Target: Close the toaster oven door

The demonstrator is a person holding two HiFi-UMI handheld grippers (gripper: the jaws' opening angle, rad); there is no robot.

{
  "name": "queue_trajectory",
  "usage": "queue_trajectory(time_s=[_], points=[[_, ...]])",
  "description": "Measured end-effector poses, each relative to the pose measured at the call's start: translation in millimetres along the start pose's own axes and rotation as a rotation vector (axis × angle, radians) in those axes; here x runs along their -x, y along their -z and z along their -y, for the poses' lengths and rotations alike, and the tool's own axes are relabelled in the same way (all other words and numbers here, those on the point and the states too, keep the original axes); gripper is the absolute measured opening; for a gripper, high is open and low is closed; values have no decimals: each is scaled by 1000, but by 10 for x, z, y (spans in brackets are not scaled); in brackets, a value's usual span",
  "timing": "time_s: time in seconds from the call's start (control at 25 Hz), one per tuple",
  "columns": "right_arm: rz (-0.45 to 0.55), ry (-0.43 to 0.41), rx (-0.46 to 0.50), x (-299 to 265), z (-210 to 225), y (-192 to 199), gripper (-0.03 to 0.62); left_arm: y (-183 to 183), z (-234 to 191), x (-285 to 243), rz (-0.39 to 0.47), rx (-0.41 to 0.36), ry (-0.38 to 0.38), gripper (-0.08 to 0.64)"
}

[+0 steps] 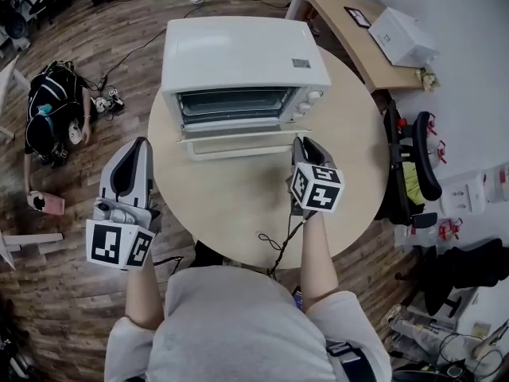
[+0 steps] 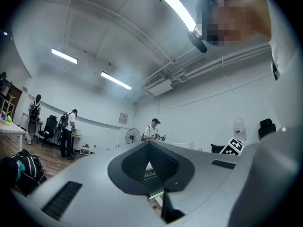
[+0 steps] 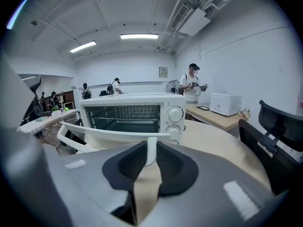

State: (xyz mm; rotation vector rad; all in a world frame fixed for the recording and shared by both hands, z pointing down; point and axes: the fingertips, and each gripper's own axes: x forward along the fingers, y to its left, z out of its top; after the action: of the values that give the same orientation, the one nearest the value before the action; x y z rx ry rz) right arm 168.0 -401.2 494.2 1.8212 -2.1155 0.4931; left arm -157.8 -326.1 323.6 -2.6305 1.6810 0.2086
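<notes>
Desk: round beige wooden desk carries the white boxy metal toaster oven
Door: white glass-paned door lies dropped open; likely light, stiff, hinged
Hold: white bar handle
Right tongs: clamped on its end
Left tongs: together, empty

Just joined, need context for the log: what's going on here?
A person works a hand-held gripper in each hand at a white toaster oven on a round table. The oven door hangs open, folded down. The right hand-held gripper sits at the right end of the door handle, jaws apparently closed on it. The left hand-held gripper hangs off the table's left edge, jaws together, empty.
</notes>
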Motion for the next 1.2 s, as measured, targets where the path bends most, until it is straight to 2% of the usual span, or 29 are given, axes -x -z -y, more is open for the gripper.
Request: queue_trajectory(time_s=[0.44,0.84,1.2], points=[[27,19,16,-280,1,-479,67,-88,-231,86,22,-2,-43,6],[33,27,25,-464,-11,-702,64,-119,-394,143,29,-3,-65,6],[40,62,84,-599,-22,-843,56,-140,-518,204,33,-4,-80,6]])
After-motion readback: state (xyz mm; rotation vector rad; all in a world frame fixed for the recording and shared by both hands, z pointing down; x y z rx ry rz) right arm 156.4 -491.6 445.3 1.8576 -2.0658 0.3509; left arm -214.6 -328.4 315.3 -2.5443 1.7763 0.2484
